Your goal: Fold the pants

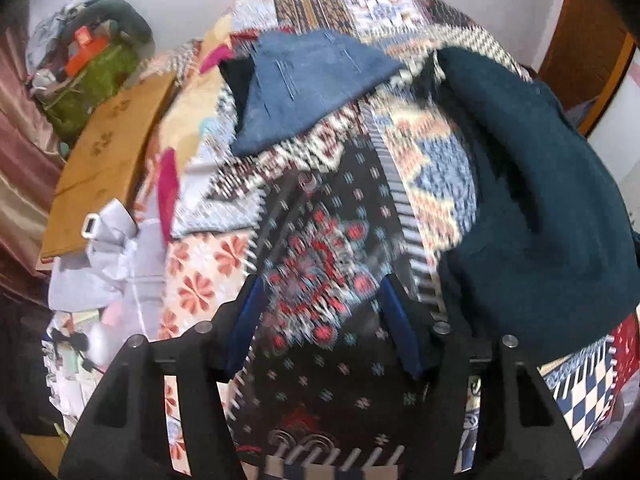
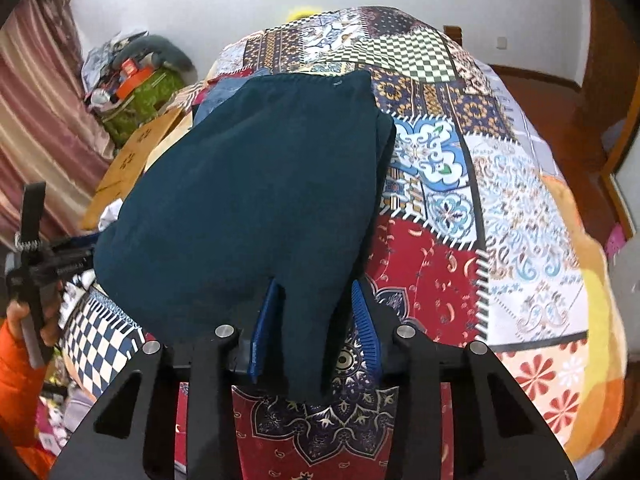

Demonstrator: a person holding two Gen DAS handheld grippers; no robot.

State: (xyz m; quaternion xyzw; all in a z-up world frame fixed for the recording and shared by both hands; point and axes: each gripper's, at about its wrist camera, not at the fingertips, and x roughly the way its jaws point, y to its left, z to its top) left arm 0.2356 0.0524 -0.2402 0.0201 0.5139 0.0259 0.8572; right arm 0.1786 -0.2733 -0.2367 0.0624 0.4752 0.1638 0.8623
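Two grippers: one in each hand, above the bed [image 2: 520, 184]
Pants [image 2: 248, 184]: dark teal, folded, lying flat on the patchwork cover, toward its left edge
Right gripper [image 2: 316, 320]: blue pads pinching the near corner of the pants
Left gripper [image 1: 320, 312]: jaws spread, only the cover between them, the pants beside it
Blue garment [image 1: 304, 92]: near the far edge

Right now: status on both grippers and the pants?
Right gripper around the teal pants edge. Left gripper open, empty over the quilt. Blue garment behind; nothing in the way.
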